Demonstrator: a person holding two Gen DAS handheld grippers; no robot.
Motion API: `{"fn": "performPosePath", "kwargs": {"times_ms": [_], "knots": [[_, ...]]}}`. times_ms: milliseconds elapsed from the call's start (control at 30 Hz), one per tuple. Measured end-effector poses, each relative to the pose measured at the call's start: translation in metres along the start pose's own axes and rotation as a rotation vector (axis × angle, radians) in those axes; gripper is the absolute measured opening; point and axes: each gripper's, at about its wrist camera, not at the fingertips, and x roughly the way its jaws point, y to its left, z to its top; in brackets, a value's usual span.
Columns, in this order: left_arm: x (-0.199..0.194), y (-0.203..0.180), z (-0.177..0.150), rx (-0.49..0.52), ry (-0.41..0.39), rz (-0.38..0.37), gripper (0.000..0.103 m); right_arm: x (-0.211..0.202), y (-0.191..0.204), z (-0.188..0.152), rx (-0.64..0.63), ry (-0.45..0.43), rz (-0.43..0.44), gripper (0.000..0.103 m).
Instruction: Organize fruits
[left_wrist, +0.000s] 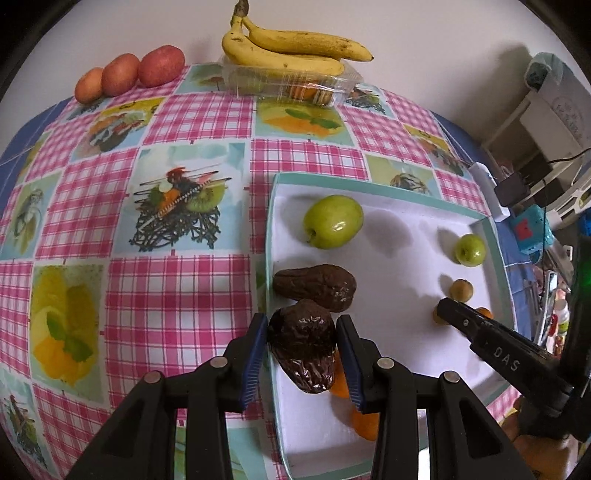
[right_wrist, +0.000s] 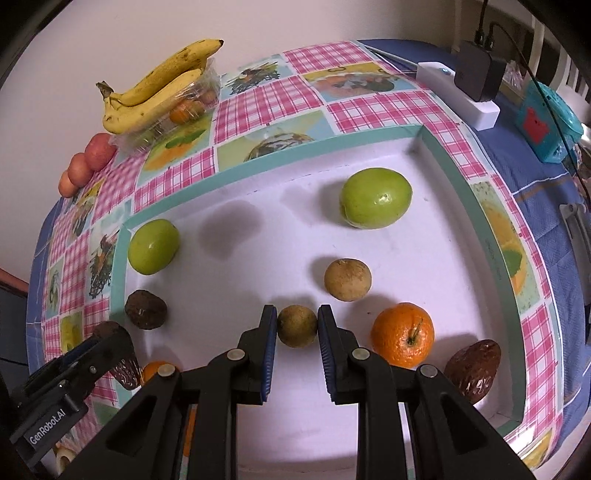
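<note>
Jaws of the left gripper (left_wrist: 301, 350) pinch a dark wrinkled fruit (left_wrist: 302, 347), long axis near-to-far; right gripper (right_wrist: 297, 328) jaws bracket a small brown fruit (right_wrist: 296, 326), contact unclear.

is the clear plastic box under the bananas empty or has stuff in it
Not empty. Through the clear plastic box an orange fruit shows, with the bananas lying on top. What else it holds, cannot tell.

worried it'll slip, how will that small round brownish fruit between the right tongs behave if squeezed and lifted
The small brownish fruit looks round and smooth, so it may roll or pop out if the right tongs close off-centre. It looks small and probably light. The white tray floor is flat, so a dropped one would likely roll.
</note>
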Motion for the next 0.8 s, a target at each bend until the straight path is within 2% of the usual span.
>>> {"fn": "performPosePath", "kwargs": {"times_ms": [233, 567, 600, 700, 800], "knots": [[-0.001, 0.001, 0.001, -0.010, 0.002, -0.013, 0.042, 0.003, -0.001, 0.000, 0.019, 0.014, 0.019, 0.024], [0.005, 0.001, 0.000, -0.013, 0.027, -0.015, 0.045, 0.004, -0.001, 0.000, 0.021, 0.016, 0.004, 0.028], [0.004, 0.001, 0.000, -0.017, 0.027, -0.018, 0.045, 0.003, -0.001, 0.001, 0.021, 0.014, 0.005, 0.030], [0.000, 0.003, 0.001, -0.026, 0.017, -0.032, 0.047, -0.002, 0.000, 0.001, 0.021, -0.002, 0.016, 0.048], [-0.009, 0.004, 0.002, -0.030, -0.005, -0.044, 0.059, -0.008, 0.003, 0.002, 0.009, -0.022, 0.020, 0.055]]}}
